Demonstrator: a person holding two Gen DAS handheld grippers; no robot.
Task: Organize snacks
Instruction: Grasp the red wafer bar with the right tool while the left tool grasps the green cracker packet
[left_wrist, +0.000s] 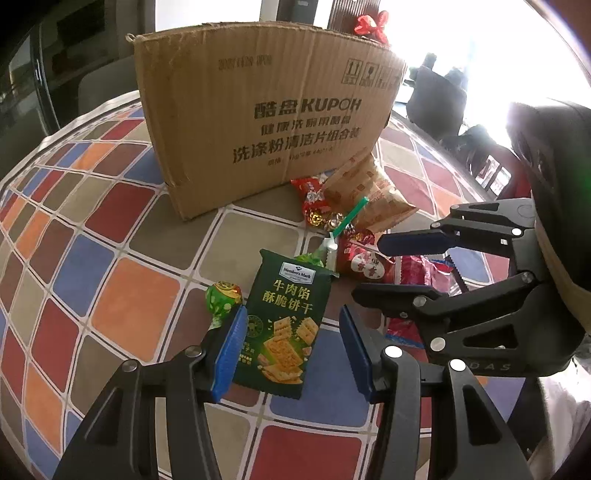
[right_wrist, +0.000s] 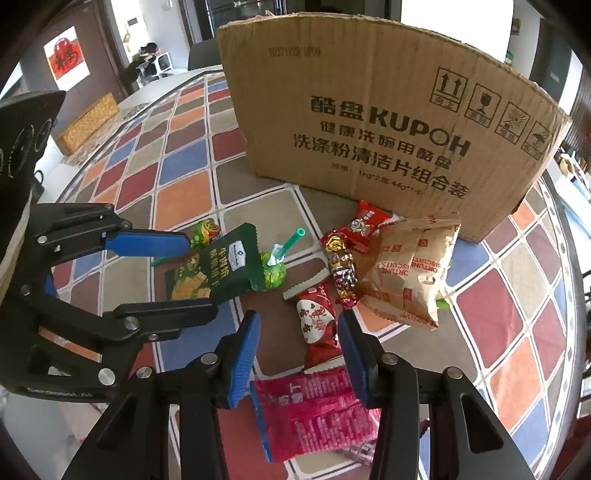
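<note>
A table covered by a cloth (right_wrist: 184, 192) checked in orange, red, blue, brown and grey squares is seen in both views. A cardboard box (right_wrist: 369, 122) printed KUPOH is stood upright on it. In front of the box, snacks are spread on the cloth: a dark green cracker packet (left_wrist: 282, 328), a green-wrapped lollipop (left_wrist: 221, 295) just beside its left edge, a second lollipop with a green stick (right_wrist: 275, 271), a tan biscuit bag (right_wrist: 410, 277), a small red candy packet (right_wrist: 364, 225) near the box, a foil-wrapped candy (right_wrist: 341, 271), a red sachet with a white heart (right_wrist: 319, 325) and a pink packet (right_wrist: 314, 410) nearest the right wrist camera.
</note>
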